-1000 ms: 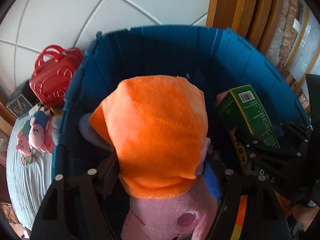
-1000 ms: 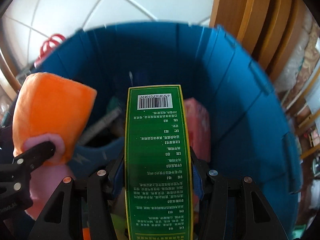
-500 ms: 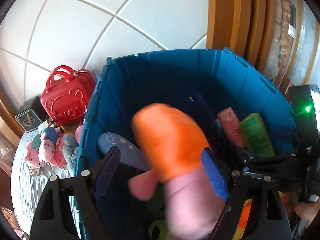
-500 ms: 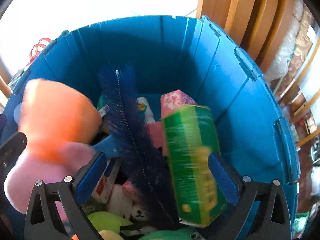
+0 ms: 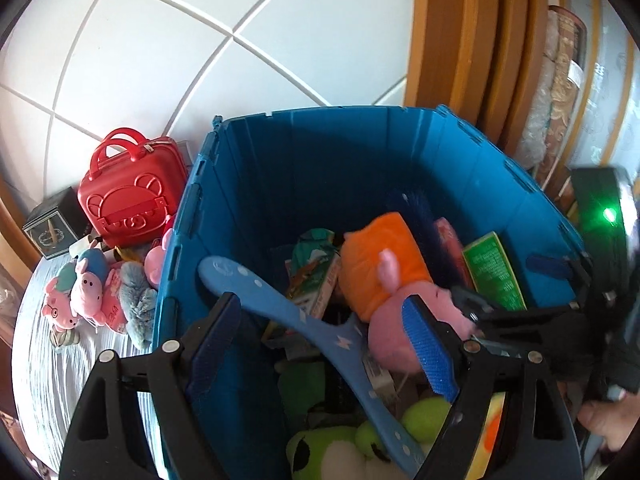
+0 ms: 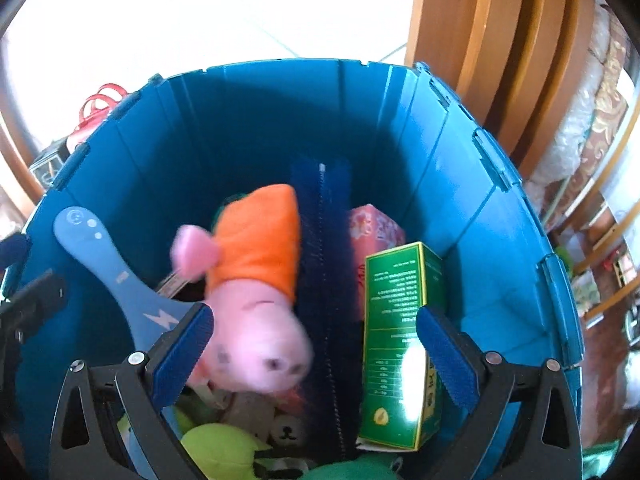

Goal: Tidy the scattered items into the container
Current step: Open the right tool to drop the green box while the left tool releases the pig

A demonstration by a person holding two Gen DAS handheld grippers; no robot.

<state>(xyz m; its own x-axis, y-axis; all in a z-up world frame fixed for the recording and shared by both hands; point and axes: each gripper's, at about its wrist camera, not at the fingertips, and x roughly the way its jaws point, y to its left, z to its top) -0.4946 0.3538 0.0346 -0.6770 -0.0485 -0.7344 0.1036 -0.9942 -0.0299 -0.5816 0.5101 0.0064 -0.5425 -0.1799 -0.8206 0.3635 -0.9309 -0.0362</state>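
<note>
The pink pig's face is smeared by blur. The green frog toy runs off the bottom edge, and the bin's floor is buried. Print on the green box is too small to read.

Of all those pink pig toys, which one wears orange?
The pig plush lying inside the blue bin; the other pigs sit outside on the bed, none in orange.

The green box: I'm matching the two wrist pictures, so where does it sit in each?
Left wrist: the green box lies at right of centre, inside the blue bin, by its right wall.
Right wrist: the green box stands at lower right of centre, near the right pad.
Shared landmark: the dark blue bristle brush just left of it.
</note>
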